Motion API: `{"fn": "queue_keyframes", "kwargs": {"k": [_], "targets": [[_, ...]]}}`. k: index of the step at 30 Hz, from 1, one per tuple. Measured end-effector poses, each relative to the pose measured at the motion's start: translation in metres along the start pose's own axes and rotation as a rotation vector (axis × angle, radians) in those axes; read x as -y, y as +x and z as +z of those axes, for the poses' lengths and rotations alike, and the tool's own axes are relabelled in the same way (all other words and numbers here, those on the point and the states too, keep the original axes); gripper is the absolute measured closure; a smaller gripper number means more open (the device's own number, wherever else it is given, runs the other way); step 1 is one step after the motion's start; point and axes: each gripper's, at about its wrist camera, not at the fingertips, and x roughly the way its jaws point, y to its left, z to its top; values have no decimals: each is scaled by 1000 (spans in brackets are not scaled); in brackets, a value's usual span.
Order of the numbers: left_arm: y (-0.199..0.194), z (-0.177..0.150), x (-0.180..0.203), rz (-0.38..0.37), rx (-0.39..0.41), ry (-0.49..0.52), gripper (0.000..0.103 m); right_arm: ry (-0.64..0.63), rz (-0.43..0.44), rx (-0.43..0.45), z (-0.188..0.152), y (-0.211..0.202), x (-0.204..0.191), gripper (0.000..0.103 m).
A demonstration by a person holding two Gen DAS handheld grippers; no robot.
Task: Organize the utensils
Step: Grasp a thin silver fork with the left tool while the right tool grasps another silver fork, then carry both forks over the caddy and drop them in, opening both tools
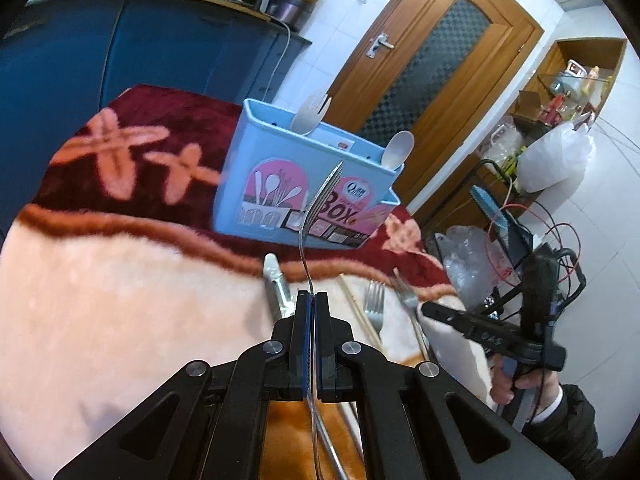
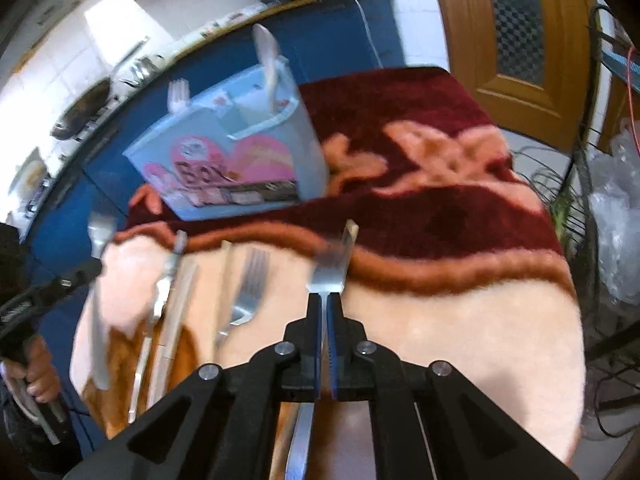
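Note:
A light blue utensil box (image 1: pixel 304 188) stands on the blanket-covered table, holding a white spork (image 1: pixel 310 114) and a white spoon (image 1: pixel 398 150); it also shows in the right wrist view (image 2: pixel 236 148). My left gripper (image 1: pixel 312 298) is shut on a metal fork (image 1: pixel 320 204), tines up, in front of the box. My right gripper (image 2: pixel 324 300) is shut on another metal fork (image 2: pixel 330 272), lifted above the blanket; it appears at the right of the left wrist view (image 1: pixel 424 310).
On the blanket (image 2: pixel 460 320) lie a fork (image 2: pixel 246 292), wooden chopsticks (image 2: pixel 176 312), a knife (image 2: pixel 164 292) and other cutlery. Blue cabinets (image 1: pixel 120 52) stand behind. A wooden door (image 1: pixel 432 72), bags and cables are to the right.

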Motion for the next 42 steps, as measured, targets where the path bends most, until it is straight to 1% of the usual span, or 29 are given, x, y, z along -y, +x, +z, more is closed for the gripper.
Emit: {"fn": "queue_keyframes", "kwargs": {"k": [2,3,4,6,11,12,13,14,16,19,21,23,26,32,34,35,38,42], "targets": [[0,0,2,0,6,4,102,-9,4,-11,0,4,1,95],[0,0,2,1,9,6,102,-13,3,-12,0,5,0,91],[-1,0,2,1,10,5,102,-14,-1,-13,1,6,0,86],[0,1,3,-1,9,2,102,-20,3,-13,3,8,-2,80],[0,1,3,-6,12,1,102,-48,-33,7,12,13,-5,80],[0,1,4,-6,14,4,102,-48,-41,11,13,13,-5,82],[0,2,4,-5,16,6,102,-49,-45,14,15,13,-5,86],[0,2,5,-5,17,7,102,-52,-48,23,16,12,-5,92],[-1,3,5,-4,24,8,102,-48,-49,38,16,8,-5,99],[-1,5,5,-6,34,9,102,-58,-37,73,16,-2,-8,100],[-2,8,6,-8,46,12,102,-61,-4,104,17,-13,-10,100],[-3,12,8,-12,60,16,102,-61,32,145,18,-25,-13,100],[-5,19,12,-14,87,30,102,-61,61,216,23,-41,-18,100],[-15,47,24,7,188,76,102,-60,69,370,35,-63,-30,100],[-19,60,30,18,238,99,102,-60,70,408,39,-68,-32,100],[-22,68,33,29,275,117,102,-63,69,430,43,-70,-35,100],[-25,88,40,73,372,159,102,-63,80,463,52,-71,-39,100],[-20,111,41,144,490,174,102,-63,100,495,63,-69,-45,100]]}}
